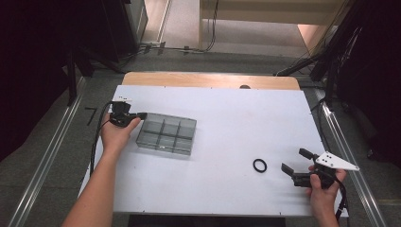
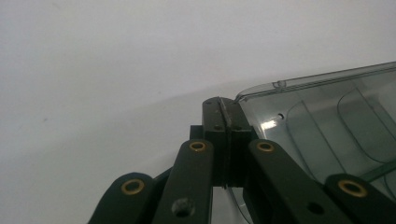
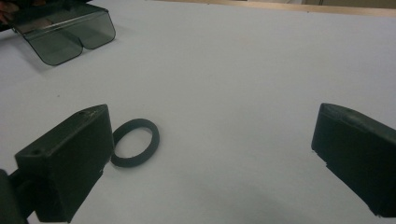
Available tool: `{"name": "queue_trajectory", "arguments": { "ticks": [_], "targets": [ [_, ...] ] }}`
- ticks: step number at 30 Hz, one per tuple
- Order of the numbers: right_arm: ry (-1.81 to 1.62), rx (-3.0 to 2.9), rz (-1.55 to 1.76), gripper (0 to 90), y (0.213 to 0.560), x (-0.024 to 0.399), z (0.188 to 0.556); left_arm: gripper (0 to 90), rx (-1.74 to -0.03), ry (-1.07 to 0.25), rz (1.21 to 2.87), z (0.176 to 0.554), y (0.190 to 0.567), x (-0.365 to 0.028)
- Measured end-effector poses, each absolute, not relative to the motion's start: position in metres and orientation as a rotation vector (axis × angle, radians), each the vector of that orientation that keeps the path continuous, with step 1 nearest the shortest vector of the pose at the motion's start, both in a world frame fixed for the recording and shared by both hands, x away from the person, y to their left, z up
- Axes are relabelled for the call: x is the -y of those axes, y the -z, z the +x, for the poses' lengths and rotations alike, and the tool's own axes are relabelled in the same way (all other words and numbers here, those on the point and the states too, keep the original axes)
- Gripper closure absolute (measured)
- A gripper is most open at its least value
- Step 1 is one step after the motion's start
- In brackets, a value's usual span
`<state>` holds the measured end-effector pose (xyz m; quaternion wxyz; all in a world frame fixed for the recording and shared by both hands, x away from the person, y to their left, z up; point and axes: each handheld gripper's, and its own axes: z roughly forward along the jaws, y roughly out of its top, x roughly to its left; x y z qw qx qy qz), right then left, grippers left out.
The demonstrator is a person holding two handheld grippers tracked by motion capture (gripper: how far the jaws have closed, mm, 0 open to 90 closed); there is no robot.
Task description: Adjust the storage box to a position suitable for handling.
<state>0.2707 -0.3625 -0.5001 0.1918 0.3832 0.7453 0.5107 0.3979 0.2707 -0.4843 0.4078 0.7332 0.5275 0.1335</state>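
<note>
One dark mark like "7" on floor (image 1: 56, 142) left of table (image 1: 236, 104); no other readable text.

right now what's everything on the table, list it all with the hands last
table: one, white top with a wooden far edge, middle of the high view
compartment box: one, clear smoky grey, six cells, left part of the table
ring: one, black, lying flat on the right part of the table
left tongs: one, black, jaws together at the box's left corner
right tongs: one, black, jaws wide apart, just right of the ring, not touching it
hands: two, one on each tongs, forearms entering from the near edge
</note>
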Motion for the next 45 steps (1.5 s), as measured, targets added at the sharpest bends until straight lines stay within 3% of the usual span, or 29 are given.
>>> {"name": "queue_trajectory", "arguments": {
  "ticks": [45],
  "targets": [
    [-1.43, -2.099, 1.067, 0.0, 0.5, 0.361, 0.271, 90.0, -1.181, -0.267, 1.945, 0.398, 0.48, -0.221]
  ]
}}
